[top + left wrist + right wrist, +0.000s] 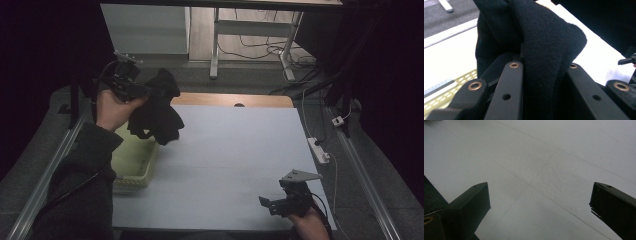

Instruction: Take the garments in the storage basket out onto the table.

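The left gripper [162, 93] squeezes a black cloth [157, 112] above a yellow basket [134, 159]. The right gripper [266, 204] rests on the white worktop [230, 155], fingers wide apart.

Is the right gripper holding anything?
No: the right gripper has its jaws wide apart over the bare white table, nothing between them.

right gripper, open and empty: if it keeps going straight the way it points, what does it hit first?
Probably just the table top. The right gripper has its jaws spread wide and angled down at the bare white surface, with nothing between or ahead of them. How far off the surface lies is hard to judge.
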The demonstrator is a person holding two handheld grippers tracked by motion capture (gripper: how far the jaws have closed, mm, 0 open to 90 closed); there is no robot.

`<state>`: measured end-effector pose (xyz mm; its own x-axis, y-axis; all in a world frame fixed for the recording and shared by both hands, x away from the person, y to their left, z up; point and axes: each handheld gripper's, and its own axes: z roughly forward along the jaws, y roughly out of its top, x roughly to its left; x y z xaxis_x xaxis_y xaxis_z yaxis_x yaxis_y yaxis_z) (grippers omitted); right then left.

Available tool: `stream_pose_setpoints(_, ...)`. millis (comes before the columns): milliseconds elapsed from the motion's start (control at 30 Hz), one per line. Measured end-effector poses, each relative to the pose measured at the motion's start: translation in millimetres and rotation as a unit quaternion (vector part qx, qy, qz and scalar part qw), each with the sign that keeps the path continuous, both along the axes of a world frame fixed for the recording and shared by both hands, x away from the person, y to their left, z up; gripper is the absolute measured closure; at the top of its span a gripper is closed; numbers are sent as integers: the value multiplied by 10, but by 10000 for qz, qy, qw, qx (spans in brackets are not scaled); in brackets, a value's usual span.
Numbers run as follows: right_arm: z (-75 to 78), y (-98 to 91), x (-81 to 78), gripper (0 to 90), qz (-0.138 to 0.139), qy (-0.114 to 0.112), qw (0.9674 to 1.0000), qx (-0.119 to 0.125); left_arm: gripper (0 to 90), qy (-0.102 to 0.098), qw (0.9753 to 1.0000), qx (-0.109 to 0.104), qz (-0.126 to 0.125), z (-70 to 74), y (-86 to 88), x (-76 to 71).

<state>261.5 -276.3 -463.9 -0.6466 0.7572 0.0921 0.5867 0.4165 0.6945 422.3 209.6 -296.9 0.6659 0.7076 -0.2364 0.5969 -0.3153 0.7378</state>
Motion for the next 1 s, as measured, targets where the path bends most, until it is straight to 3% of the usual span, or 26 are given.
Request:
stream_pose_setpoints(567, 6, -16, -3, 12, -77, -6, 9999, 84, 787, -187, 9972, 25, -720, 190, -685, -17)
stream_pose_setpoints(867, 6, -22, -2, 10, -87, -13, 9999, 93, 786, -167, 9933, 12, -1141, 203, -996, -36)
stream_pose_setpoints(1000, 6, -23, -2, 10, -89, -11, 9999, 95, 786, -97, 9906, -121, -1358, 205, -1119, -46)
